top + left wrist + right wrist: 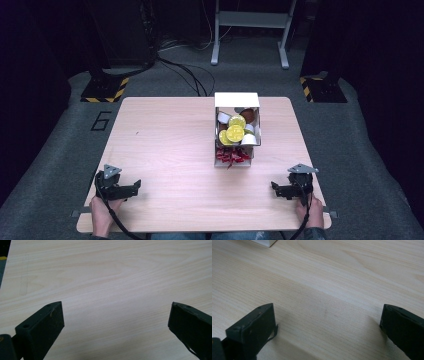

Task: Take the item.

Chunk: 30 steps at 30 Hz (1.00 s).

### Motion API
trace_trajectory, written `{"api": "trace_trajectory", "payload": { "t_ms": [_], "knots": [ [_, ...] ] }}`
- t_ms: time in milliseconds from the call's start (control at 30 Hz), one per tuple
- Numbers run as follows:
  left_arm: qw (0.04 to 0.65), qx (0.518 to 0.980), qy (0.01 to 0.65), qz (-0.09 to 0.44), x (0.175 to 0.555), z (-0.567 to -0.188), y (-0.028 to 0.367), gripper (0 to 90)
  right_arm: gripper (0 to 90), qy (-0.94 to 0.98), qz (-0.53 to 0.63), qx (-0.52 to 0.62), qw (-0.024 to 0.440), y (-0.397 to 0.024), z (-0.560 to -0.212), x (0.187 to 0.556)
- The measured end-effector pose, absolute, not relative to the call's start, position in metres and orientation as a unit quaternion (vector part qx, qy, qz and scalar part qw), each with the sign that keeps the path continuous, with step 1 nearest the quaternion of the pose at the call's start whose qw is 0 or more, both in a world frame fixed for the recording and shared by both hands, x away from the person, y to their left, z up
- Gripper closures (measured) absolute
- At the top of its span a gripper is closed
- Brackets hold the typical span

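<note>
The box (pixel 237 131) of round capsules sat right of centre in the high view, on the far half of the worktop (pixel 165 150), with its white lid flap raised at the back and a red-printed flap folded down towards us. Gold-topped, white and brown capsules (pixel 235 132) filled it in a loose heap. We judged the work not yet begun: both hands rested at the near edge, well apart from the box. Our left gripper (pixel 134 186) lay at the lower left of that view, its jaws spread wide with bare wood between them. Our right gripper (pixel 274 187) lay at the lower right, jaws likewise spread and empty, and a white corner of the box (pixel 264 242) peeked in at the upper left of the right gripper view. The next move, we reckoned, called for a reach forward to the box, the right gripper being the nearer. Nothing lay on the wood between. Cables (pixel 187 75) and striped stand feet (pixel 105 90) stayed on the floor beyond the far edge.
</note>
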<state>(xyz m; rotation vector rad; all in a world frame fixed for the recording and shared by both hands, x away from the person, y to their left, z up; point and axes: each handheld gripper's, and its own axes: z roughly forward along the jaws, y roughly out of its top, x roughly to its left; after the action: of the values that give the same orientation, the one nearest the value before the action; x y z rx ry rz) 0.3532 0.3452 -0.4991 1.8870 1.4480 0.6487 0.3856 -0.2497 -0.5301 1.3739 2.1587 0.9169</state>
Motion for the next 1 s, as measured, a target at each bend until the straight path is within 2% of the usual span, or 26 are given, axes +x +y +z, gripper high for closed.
{"api": "trace_trajectory", "payload": {
  "t_ms": [1000],
  "knots": [
    [0.365, 0.757, 0.482, 0.248, 0.362, -0.438, 0.306, 0.5, 0.0, 0.776, 0.33, 0.494, 0.21, -0.25, -0.53, 0.386]
  ]
}}
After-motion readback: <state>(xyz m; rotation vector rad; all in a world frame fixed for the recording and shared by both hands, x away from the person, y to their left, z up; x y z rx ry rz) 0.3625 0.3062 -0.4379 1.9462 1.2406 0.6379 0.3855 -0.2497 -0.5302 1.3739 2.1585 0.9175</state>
